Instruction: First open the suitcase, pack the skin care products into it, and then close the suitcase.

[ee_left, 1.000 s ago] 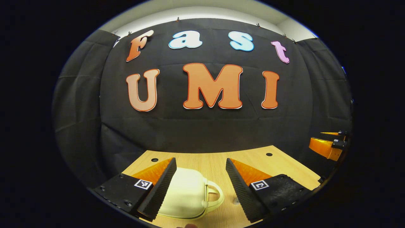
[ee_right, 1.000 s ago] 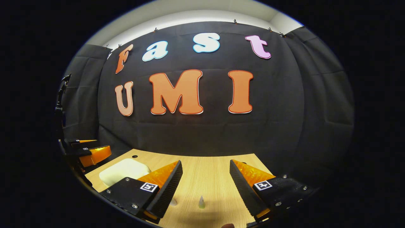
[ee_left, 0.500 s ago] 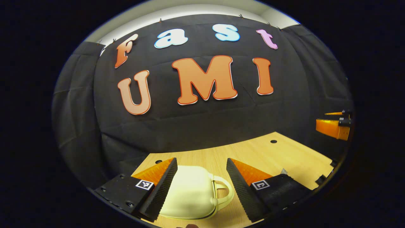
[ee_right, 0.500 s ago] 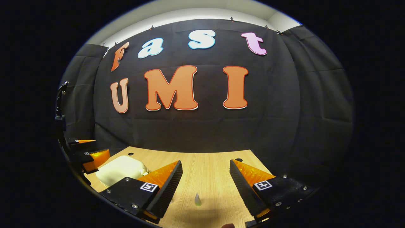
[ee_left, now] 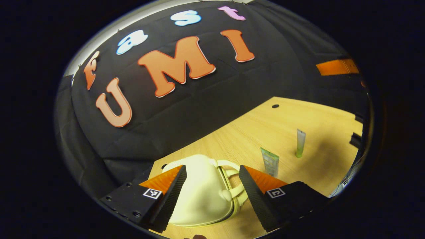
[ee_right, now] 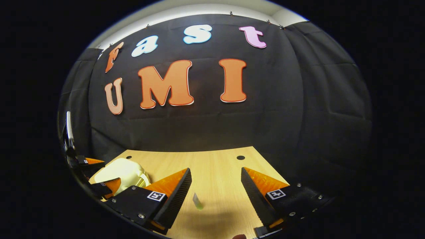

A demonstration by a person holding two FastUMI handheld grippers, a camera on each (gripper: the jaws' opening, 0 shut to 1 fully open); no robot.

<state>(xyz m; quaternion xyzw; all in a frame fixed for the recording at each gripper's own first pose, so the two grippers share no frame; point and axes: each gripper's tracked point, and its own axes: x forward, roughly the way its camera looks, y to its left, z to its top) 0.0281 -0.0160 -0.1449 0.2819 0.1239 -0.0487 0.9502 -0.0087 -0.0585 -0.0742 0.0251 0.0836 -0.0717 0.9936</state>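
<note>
My left claw [ee_left: 212, 192] is spread wide at the bottom of the left gripper view, its fingers either side of the closed cream suitcase [ee_left: 202, 196] on the wooden table [ee_left: 259, 126], not pressing it. Right of centre stand a green tube [ee_left: 271, 162] and a white tube [ee_left: 300, 142]. My right claw [ee_right: 215, 196] gapes wide and empty, the suitcase at the lower left of its view.

suitcase [ee_left: 202, 196]: cream | table [ee_left: 265, 126]: light wood grain | tube [ee_left: 300, 142]: white, green cap | second tube [ee_left: 270, 162]: green | left gripper [ee_left: 212, 189]: black, orange-backed fingers
</note>
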